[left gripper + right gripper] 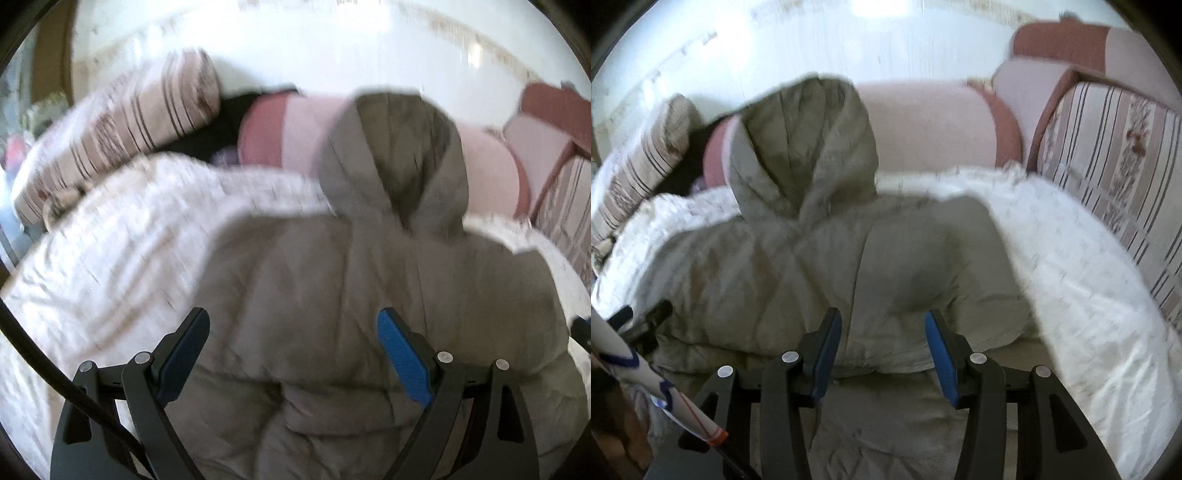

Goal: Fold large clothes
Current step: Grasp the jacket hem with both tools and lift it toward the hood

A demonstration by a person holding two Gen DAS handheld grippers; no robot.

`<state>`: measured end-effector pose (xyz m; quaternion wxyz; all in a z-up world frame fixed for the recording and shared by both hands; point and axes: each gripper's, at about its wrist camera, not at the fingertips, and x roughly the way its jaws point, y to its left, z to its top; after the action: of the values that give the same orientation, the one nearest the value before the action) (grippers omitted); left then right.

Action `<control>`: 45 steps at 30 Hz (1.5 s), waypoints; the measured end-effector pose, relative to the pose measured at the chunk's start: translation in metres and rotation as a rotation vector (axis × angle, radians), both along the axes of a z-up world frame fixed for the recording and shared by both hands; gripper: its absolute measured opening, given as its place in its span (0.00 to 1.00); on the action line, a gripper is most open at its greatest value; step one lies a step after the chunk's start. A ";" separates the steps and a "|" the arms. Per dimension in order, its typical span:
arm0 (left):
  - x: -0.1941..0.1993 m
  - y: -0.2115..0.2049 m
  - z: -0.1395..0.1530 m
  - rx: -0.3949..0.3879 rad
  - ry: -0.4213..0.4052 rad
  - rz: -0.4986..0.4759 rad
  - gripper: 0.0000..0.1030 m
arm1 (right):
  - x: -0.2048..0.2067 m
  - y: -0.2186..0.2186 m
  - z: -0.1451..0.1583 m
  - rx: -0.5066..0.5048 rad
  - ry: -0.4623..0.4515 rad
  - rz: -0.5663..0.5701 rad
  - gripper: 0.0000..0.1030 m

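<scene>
1. A grey-green quilted puffer jacket with a hood (369, 258) lies spread across a white textured bedspread (129, 240), its hood (801, 147) pointing toward the pink bolster cushion (923, 125) at the far side of the bed.

2. The body of the jacket appears already doubled in on itself: no sleeves stick out to either side, and a thick padded edge sits nearest the cameras, suggesting the side folds are done.

3. The hood lies unfolded, and the bundle looks long rather than compact, so a final fold, hood end to hem, probably remains.

4. The left gripper (293, 354) hovers above the near part of the jacket, its blue-padded jaws wide apart with nothing between them.

5. The right gripper (884, 354) hangs over the jacket's near edge with jaws set at a moderate gap; the pads press on no fabric.

6. The padding is puffy and creased along its diamond stitching, and likely springs back when released.

7. Striped cushions (122, 136) frame the bed; both views are blurred.
</scene>
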<state>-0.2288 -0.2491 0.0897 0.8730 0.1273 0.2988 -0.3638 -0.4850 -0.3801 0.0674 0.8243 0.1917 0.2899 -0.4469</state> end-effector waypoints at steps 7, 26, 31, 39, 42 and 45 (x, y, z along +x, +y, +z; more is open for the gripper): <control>0.011 0.018 0.018 -0.031 0.027 0.013 0.89 | -0.033 0.020 0.056 0.027 -0.091 0.009 0.50; 0.017 0.082 0.079 -0.255 0.061 0.002 0.89 | 0.011 0.134 0.176 -0.098 -0.016 0.128 0.54; 0.024 0.095 0.082 -0.245 0.024 0.027 0.89 | 0.020 0.159 0.208 -0.134 0.004 0.160 0.54; 0.032 0.101 0.082 -0.258 0.063 0.025 0.89 | 0.027 0.185 0.266 -0.247 0.036 0.168 0.56; 0.029 0.094 0.078 -0.238 0.066 0.012 0.89 | 0.030 0.185 0.288 -0.294 0.055 0.158 0.57; 0.026 0.085 0.071 -0.205 0.068 0.001 0.89 | 0.036 0.176 0.310 -0.328 0.072 0.145 0.57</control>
<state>-0.2026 -0.1645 0.1608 0.8710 0.0245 0.2896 -0.3961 -0.4486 -0.2042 0.3778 0.8636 0.0173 0.2556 -0.4342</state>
